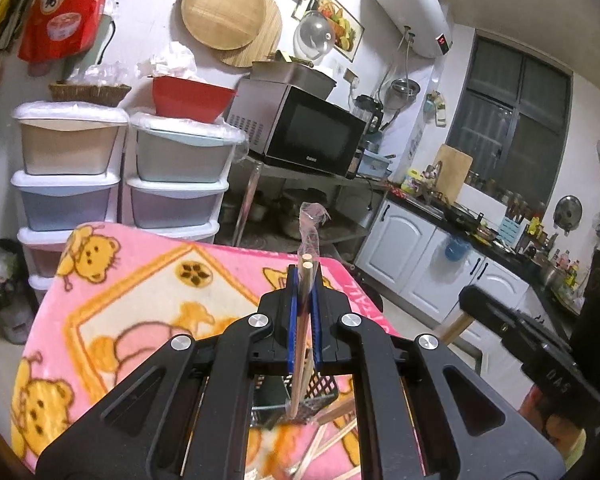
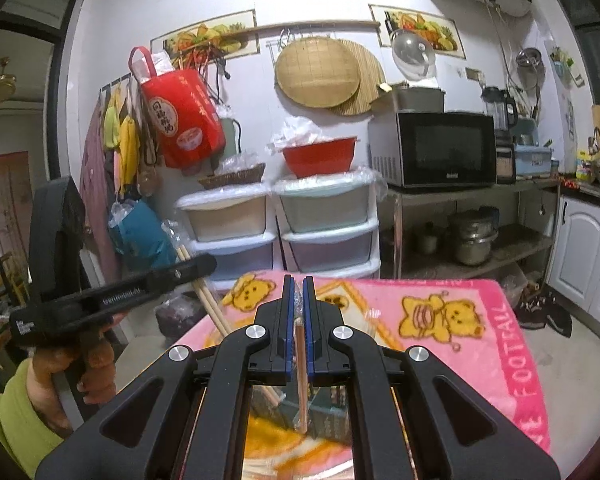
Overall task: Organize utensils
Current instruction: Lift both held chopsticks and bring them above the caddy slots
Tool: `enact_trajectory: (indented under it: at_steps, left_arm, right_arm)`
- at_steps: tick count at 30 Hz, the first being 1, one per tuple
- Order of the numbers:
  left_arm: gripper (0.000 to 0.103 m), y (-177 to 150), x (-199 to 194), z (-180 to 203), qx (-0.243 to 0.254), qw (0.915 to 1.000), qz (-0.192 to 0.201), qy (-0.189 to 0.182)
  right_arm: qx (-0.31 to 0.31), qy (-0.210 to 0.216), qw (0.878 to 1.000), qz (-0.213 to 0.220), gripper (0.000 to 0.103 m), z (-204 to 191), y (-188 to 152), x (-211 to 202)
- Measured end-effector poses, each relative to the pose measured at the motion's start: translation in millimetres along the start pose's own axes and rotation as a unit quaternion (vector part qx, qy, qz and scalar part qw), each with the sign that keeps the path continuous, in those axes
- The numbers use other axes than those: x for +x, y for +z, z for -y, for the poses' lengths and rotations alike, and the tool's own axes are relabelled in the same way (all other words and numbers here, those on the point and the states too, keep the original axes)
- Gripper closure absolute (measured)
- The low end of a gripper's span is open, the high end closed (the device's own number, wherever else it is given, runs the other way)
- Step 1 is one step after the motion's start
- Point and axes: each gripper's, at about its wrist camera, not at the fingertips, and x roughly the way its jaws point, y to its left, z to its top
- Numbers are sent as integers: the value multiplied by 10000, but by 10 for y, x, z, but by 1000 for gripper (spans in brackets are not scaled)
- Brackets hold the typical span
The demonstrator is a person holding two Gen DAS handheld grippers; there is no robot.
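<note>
Left gripper was clamped on a pair of wooden chopsticks in a clear wrapper. The pair stood nearly upright between the blue pads, tips poking above them, wrapper end sticking up crumpled.

Right gripper was also closed, on a single wrapped stick that ran down between its pads; a bit of clear film showed at the top of the jaws.

Both grippers hung above the pink blanket with the bear print. Below the left gripper: a black mesh holder on the blanket, more loose chopsticks lying beside it, blurred.

In the right view, the left gripper appeared from the side, held in a hand with a green sleeve, chopsticks slanting through it.

Background: microwave on a metal shelf, stacked plastic drawers to its left.
</note>
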Motion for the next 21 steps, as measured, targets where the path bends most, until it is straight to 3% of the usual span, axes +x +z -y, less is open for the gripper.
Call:
enact_trajectory:
  at_steps: [12, 21]
  left_arm:
    - [100, 109, 274, 95, 267, 9991, 111, 315]
    - [100, -85, 641, 35, 250, 9984, -148, 488]
  right_arm:
    - [19, -182, 9993, 313, 99, 94, 361, 165]
    - [188, -314, 9993, 50, 99, 291, 229, 480]
